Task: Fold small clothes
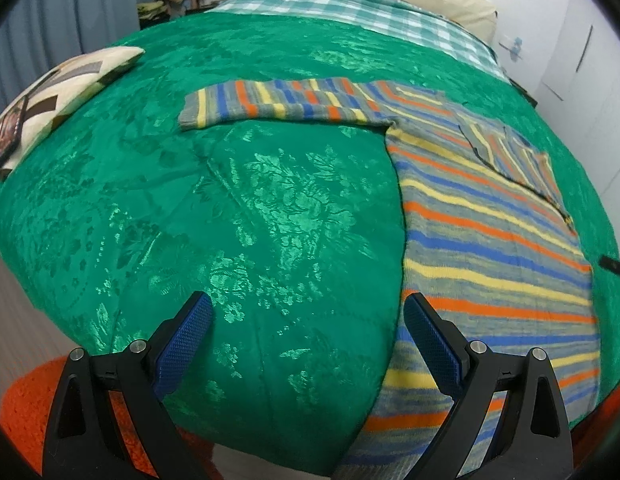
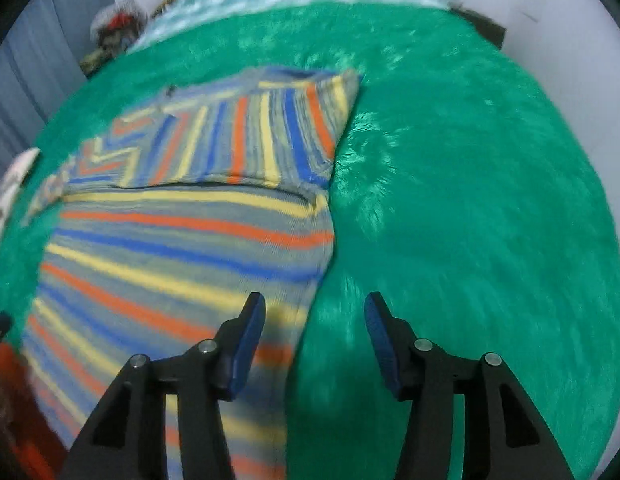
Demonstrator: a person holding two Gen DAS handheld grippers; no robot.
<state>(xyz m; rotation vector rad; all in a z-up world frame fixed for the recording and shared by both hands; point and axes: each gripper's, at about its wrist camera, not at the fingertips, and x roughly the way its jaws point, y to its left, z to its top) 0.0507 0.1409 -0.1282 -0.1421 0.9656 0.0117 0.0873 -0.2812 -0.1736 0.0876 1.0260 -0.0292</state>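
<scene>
In the left wrist view, a knitted sweater striped in grey, blue, orange and yellow (image 1: 489,240) is seen spread flat on a shiny green bedspread with a woven floral pattern (image 1: 250,208). Its body runs down the right side of the picture to the near edge of the bed, and one long sleeve (image 1: 278,106) is stretched out sideways to the left, lying flat with its cuff at the far end. Near the upper right of the body, a second striped part is laid back over the garment. The left gripper (image 1: 308,306) is held with its blue-padded fingers (image 1: 186,340) wide apart and nothing between them. The left finger is over bare bedspread; the right finger is over the sweater's left edge. A cream cushion with a brown geometric print (image 1: 58,92) lies at the far left, well apart from the sweater, and a green-and-white checked cloth (image 1: 349,12) covers the far end of the bed.

The right wrist view is blurred. The same sweater (image 2: 170,240) is seen on the left half of the bedspread (image 2: 469,200), with the other sleeve folded across the chest so that its stripes run crosswise to those of the body. The right gripper (image 2: 315,306) is seen with its fingers (image 2: 250,340) spread apart and empty. The left finger lies over the sweater's right edge, the right finger over bare green fabric.
</scene>
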